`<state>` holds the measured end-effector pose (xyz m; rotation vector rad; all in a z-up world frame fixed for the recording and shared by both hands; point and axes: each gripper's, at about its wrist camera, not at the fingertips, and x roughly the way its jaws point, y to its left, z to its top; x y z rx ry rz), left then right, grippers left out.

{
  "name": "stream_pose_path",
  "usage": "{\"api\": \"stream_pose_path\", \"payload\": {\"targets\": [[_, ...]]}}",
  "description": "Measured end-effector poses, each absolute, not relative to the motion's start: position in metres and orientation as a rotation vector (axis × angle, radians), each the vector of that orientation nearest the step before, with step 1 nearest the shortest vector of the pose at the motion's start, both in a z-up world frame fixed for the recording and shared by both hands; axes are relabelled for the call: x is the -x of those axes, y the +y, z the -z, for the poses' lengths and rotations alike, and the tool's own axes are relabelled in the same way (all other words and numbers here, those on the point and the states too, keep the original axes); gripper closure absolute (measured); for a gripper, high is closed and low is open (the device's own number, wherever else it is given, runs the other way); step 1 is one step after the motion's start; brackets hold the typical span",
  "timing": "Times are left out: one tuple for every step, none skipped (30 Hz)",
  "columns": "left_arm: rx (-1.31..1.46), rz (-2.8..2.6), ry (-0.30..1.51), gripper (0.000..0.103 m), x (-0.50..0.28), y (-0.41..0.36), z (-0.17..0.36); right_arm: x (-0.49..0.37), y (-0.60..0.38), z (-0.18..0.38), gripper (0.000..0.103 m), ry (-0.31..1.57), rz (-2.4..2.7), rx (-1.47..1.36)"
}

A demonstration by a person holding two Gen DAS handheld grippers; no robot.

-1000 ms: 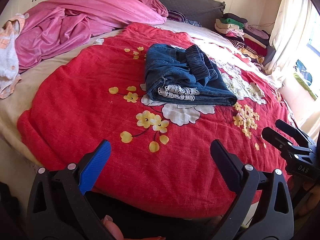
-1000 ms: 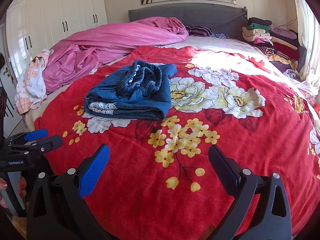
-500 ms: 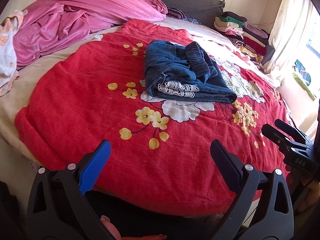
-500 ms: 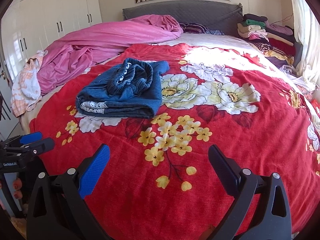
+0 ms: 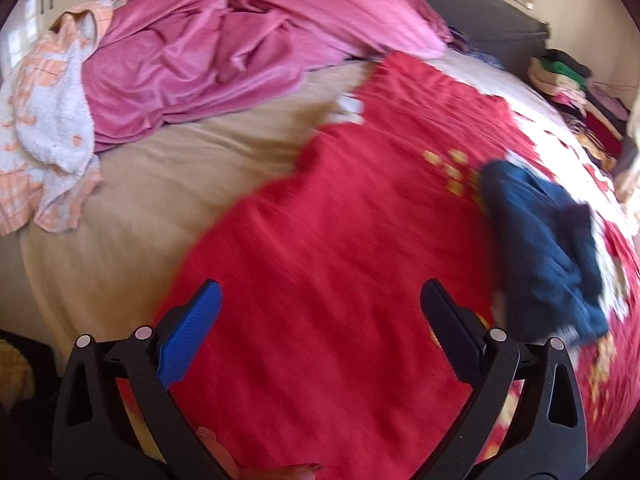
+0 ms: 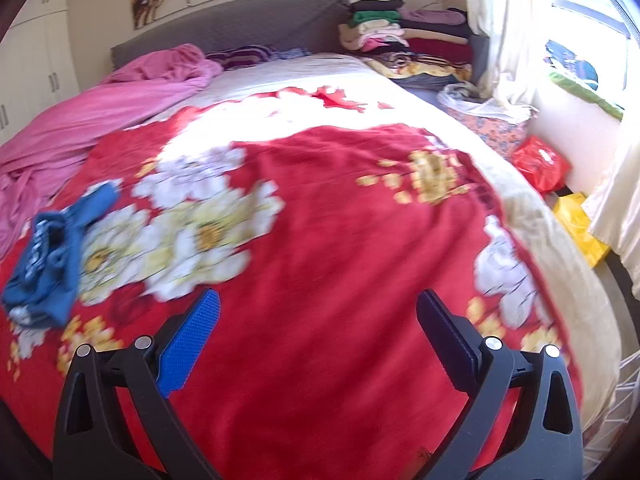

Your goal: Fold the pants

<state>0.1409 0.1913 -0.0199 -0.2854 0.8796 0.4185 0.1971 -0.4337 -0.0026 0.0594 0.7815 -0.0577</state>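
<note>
While both views are smeared by motion blur, the bed [image 5: 132, 184] fills each of them, its beige sheet bare on the left side in the left wrist view. Over most of it lies a red blanket [image 6: 340, 248] printed with white and yellow flowers. A crumpled pink cover [image 5: 224, 48] is heaped toward the grey headboard [image 6: 240, 28], with an orange-and-white towel [image 5: 48, 128] beside it at the bed's edge. Stacked folded clothes [image 6: 396, 28] sit by the headboard near the curtain [image 6: 500, 20]. The folded blue pants [image 5: 544, 252] rest on the red blanket, at the right edge of the left wrist view and the far left of the right wrist view. The left gripper [image 5: 320, 312] is spread wide with nothing between its fingers, well apart from the pants. The right gripper [image 6: 318, 316] is likewise wide open and empty.
</note>
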Motion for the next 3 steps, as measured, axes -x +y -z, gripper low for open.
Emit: {"api": "stream_pose_path", "payload": {"targets": [[0.293, -0.47, 0.895, 0.01, -0.155, 0.214, 0.021, -0.215, -0.457, 0.004, 0.005, 0.797, 0.116, -0.054], [0.295, -0.523, 0.9, 0.01, -0.17, 0.238, 0.023, -0.232, -0.48, 0.006, 0.005, 0.804, 0.167, -0.063], [0.299, -0.556, 0.91, 0.01, -0.183, 0.257, 0.025, -0.247, -0.501, 0.009, 0.005, 0.811, 0.199, -0.085]]}}
